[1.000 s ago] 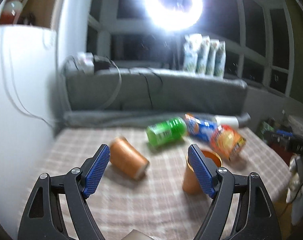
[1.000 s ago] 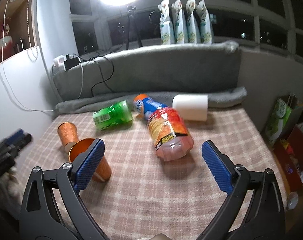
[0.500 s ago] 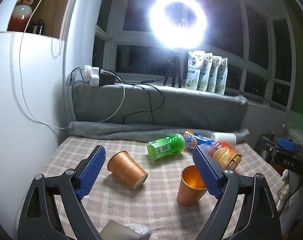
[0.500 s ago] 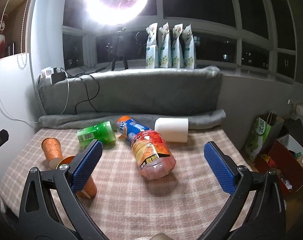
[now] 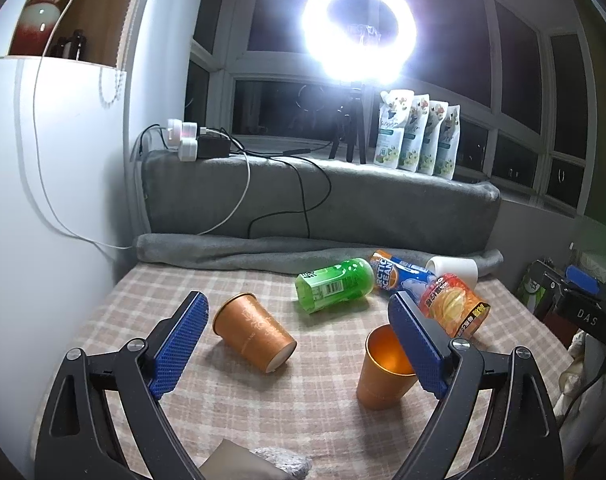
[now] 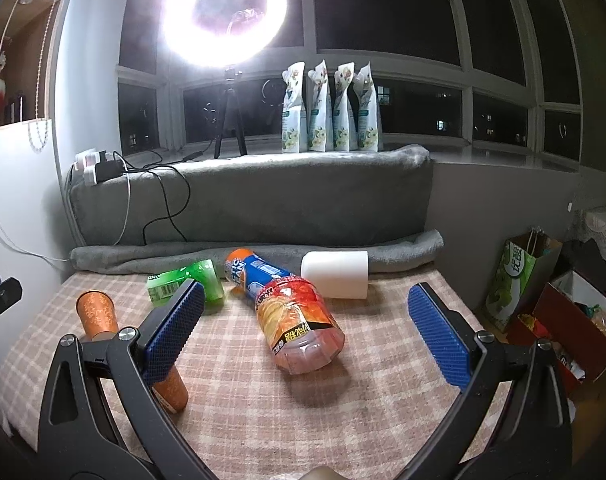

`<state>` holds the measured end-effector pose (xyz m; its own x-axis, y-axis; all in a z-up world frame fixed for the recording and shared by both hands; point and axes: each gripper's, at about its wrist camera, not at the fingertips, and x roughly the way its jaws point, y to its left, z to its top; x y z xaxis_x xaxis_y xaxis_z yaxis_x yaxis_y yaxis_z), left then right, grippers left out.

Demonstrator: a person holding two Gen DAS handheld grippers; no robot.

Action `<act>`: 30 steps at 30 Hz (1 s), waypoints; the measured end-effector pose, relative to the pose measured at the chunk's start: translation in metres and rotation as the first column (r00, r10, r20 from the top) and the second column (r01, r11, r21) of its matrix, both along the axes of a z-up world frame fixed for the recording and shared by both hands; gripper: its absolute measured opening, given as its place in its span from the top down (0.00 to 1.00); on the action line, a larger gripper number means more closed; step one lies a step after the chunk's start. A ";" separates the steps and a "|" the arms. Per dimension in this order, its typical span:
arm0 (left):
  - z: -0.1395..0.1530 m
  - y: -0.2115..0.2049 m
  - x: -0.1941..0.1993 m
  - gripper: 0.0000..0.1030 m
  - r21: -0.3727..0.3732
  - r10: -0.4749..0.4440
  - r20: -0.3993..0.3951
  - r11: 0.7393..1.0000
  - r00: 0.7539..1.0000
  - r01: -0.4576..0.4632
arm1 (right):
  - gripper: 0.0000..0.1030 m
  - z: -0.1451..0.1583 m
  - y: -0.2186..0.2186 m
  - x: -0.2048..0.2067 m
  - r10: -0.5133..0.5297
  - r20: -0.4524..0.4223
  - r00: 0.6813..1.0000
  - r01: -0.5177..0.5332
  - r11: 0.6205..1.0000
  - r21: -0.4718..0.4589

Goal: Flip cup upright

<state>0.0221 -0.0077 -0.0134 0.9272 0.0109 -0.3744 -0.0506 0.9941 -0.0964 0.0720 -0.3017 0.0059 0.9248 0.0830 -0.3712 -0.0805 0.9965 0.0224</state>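
Note:
One orange cup (image 5: 253, 332) lies on its side on the checked tablecloth, base toward me; it also shows in the right wrist view (image 6: 97, 314). A second orange cup (image 5: 383, 372) stands upright to its right, partly behind my left gripper's right finger; in the right wrist view (image 6: 171, 392) it is mostly hidden behind the left finger. My left gripper (image 5: 299, 344) is open and empty, held above the table in front of both cups. My right gripper (image 6: 303, 328) is open and empty, over the table's right half.
A green bottle (image 5: 335, 286), a blue-labelled bottle (image 5: 399, 276), a red snack jar (image 6: 299, 324) and a white roll (image 6: 335, 274) lie at the back. A grey cushion (image 6: 263, 200) with cables rises behind. A white wall (image 5: 43, 200) is at left. Bags (image 6: 515, 276) stand beyond the right edge.
Both grippers have pulled back and risen from the table, so the cups look smaller and lower. The upright cup stays standing; the other cup still lies on its side.

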 end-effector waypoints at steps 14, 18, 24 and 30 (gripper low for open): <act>-0.001 0.003 -0.001 0.11 -0.006 0.002 -0.003 1.000 1.000 -0.002 | 0.00 0.000 0.003 -0.001 0.005 0.002 1.000 -0.005 1.000 -0.008; 0.000 0.003 -0.001 0.11 -0.005 0.002 -0.002 1.000 1.000 -0.002 | 0.00 0.000 0.003 -0.001 0.005 0.004 1.000 -0.005 1.000 -0.009; -0.001 0.003 -0.001 0.11 -0.005 0.003 -0.003 1.000 1.000 -0.003 | 0.00 0.001 0.004 -0.001 0.005 0.006 1.000 -0.005 1.000 -0.010; 0.000 0.003 -0.001 0.11 -0.007 0.002 -0.003 1.000 1.000 -0.002 | 0.00 0.001 0.004 -0.001 0.006 0.004 1.000 -0.006 1.000 -0.009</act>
